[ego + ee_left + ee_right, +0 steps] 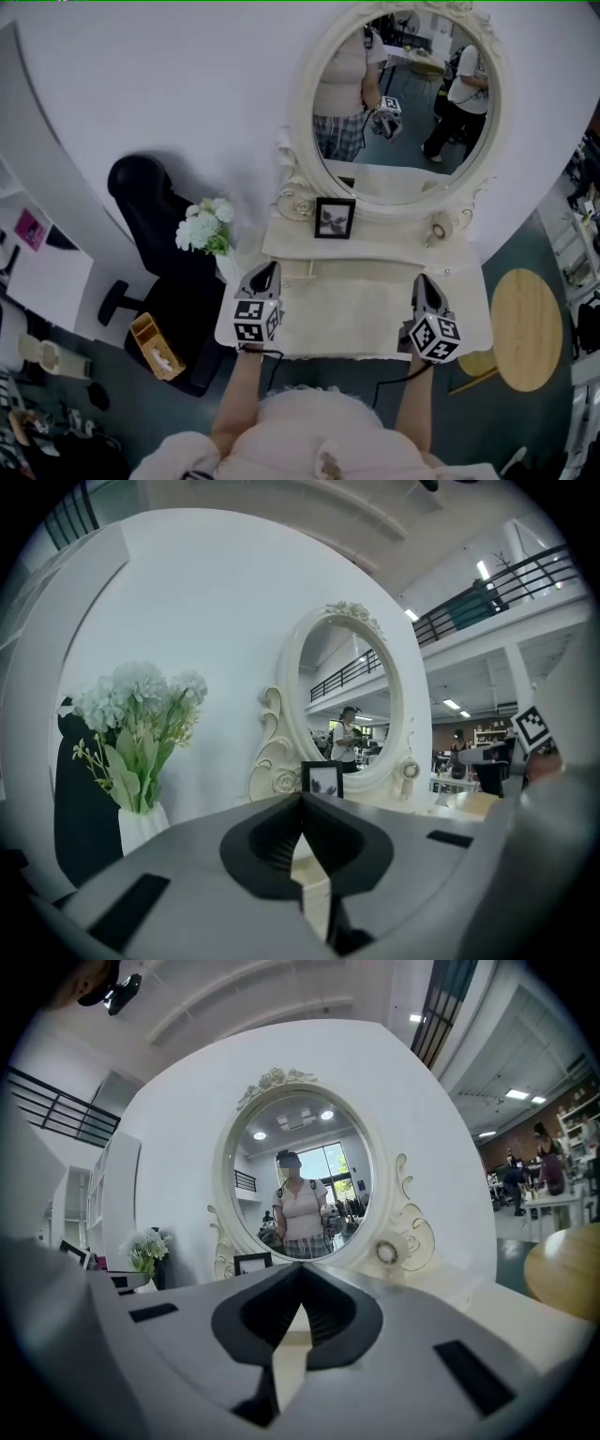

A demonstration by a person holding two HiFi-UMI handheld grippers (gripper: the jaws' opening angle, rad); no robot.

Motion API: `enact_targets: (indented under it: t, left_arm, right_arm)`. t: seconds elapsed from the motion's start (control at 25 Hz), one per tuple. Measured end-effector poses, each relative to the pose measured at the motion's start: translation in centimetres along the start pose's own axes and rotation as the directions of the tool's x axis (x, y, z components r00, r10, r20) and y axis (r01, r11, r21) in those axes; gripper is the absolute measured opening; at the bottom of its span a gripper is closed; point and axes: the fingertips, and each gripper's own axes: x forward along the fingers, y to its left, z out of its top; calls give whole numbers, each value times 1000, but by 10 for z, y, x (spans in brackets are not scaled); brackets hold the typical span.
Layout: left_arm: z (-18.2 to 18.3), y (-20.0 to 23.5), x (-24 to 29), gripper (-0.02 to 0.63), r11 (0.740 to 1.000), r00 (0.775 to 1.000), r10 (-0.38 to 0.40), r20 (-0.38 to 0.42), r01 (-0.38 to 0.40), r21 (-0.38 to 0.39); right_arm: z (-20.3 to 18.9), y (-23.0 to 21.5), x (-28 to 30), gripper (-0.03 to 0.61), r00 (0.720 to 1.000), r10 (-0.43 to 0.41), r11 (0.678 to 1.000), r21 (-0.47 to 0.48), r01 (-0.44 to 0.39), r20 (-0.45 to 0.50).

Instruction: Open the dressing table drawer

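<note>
Left tool (269,270): jaws pinched narrow, tips meeting, nothing btwn them. Right tool (421,281): same, tips together and empty. Both point roughly level, well apart from each other, over the front part of the tabletop (352,314). Neither seems to touch it.

The drawer: no view shows its front or handle. Prob. it sits under the tabletop's front edge, below the tools and nearer the person. The top hides it from the head view, and both tool views look out over it. So I can't tell whether it's shut or pulled out. This fits tools held up ahead of a reach down for the handle, or held clear w/ the drawer already dealt with.

Just left of the left tool is a vase of flowers (206,228), near the tabletop's edge. Ahead, btwn the two tools, a picture frame (335,217) stands upright on the dressing table (394,247) shelf. Beyond it is the oval mirror (405,94).

Risks, as I judge them:
- A leftward swing of the left tool could clip the vase — it's close.
- A hard tug on a sticky drawer would shake the whole table, so the frame could tip.
- Pinched jaws can't take a handle and would skid off it.
- The handle is out of both tool views at this height, so any reach down goes half-blind.
</note>
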Motion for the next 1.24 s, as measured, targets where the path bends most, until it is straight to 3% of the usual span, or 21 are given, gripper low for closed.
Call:
enact_targets:
  t: [1.24]
  left_arm:
    - [-4, -3, -3, 26, 999, 999, -38, -21, 38, -22]
  right_arm:
    - [-8, 5, -11, 15, 1000, -8, 1000, 8, 8, -4]
